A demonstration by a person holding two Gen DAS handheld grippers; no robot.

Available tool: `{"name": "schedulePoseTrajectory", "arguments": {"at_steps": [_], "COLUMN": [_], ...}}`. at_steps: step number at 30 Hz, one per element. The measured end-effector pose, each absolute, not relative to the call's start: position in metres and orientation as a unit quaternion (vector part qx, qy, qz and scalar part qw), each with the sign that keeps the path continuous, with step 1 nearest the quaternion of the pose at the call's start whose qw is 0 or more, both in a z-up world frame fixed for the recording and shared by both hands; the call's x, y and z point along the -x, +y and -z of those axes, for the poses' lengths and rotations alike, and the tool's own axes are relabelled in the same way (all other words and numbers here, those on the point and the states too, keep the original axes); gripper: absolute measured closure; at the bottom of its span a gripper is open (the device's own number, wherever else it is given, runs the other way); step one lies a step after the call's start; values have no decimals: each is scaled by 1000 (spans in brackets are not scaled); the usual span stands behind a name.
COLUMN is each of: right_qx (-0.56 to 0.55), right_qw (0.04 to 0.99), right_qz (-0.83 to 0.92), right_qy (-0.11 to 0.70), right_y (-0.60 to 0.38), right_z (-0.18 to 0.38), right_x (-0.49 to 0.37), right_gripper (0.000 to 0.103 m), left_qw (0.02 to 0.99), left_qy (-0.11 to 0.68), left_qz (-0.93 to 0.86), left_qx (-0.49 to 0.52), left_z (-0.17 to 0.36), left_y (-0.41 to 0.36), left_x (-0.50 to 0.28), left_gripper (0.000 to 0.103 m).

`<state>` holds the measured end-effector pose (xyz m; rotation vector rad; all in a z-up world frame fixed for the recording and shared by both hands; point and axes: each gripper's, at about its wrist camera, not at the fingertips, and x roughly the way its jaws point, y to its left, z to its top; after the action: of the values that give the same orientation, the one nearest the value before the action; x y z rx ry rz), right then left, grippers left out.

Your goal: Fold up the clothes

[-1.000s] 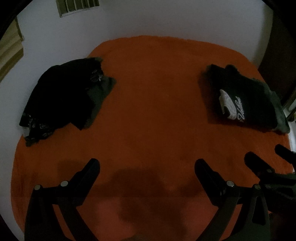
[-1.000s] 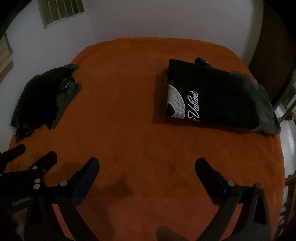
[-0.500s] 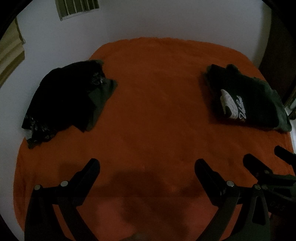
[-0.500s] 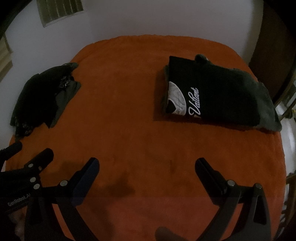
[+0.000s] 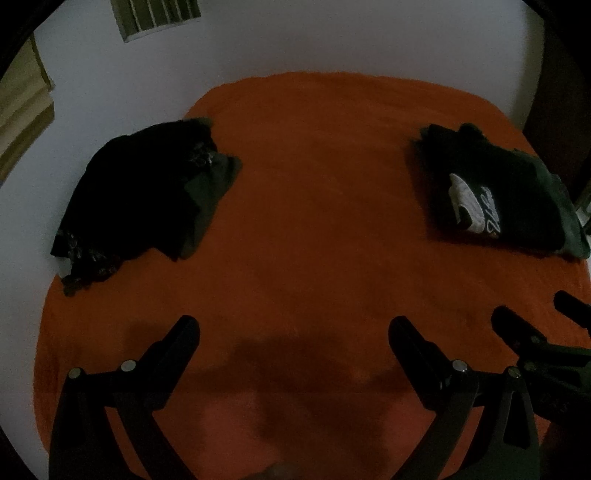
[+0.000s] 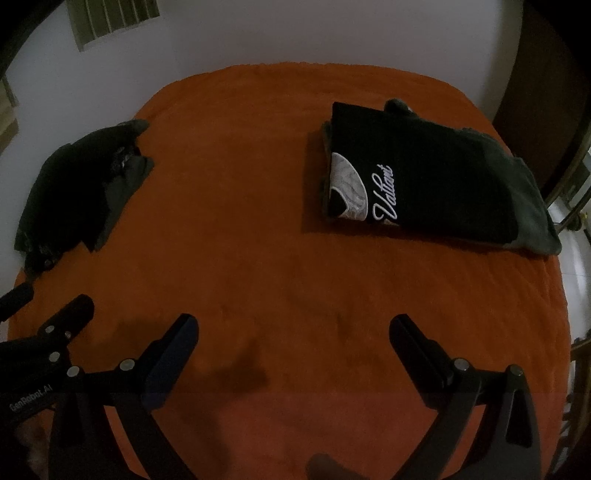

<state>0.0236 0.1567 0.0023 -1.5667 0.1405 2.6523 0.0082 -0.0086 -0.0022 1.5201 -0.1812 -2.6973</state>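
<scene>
A loose heap of dark clothes (image 5: 136, 192) (image 6: 81, 188) lies at the left edge of the orange bed cover (image 5: 314, 229) (image 6: 251, 229). At the right sits a neat stack of folded garments (image 5: 498, 199) (image 6: 432, 177); its top piece is black with white script lettering. My left gripper (image 5: 293, 332) hovers open over the near middle of the cover, holding nothing. My right gripper (image 6: 293, 330) is open too, empty, above the near part of the cover. Each gripper shows at the edge of the other's view: the right gripper (image 5: 535, 317) and the left gripper (image 6: 48, 306).
A white wall (image 5: 314, 37) rises behind the bed with a slatted vent (image 5: 159, 14) high at the left. A dark wooden door or cabinet (image 6: 546, 92) and a metal rail (image 6: 569, 184) stand at the right. The middle of the orange cover is bare.
Both views have drifted slightly; the folded stack and the heap sit a little lower in the frames. Both grippers stay open and empty.
</scene>
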Motion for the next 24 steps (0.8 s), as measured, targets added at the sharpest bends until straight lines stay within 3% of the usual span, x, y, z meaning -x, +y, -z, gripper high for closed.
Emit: {"name": "schedulePoseTrajectory", "arguments": {"at_steps": [24], "right_qx": [505], "right_qw": [30], "right_qz": [-862], "right_qy": [36], "right_y": [160], "right_z": [2], "right_x": [-25], "right_gripper": [0], "left_qw": [-1], "left_qy": [-52], "left_qz": [864], "left_qx": [-501], "left_z": [6], "left_y": [-12], "left_x": [-10], "left_gripper": [1]}}
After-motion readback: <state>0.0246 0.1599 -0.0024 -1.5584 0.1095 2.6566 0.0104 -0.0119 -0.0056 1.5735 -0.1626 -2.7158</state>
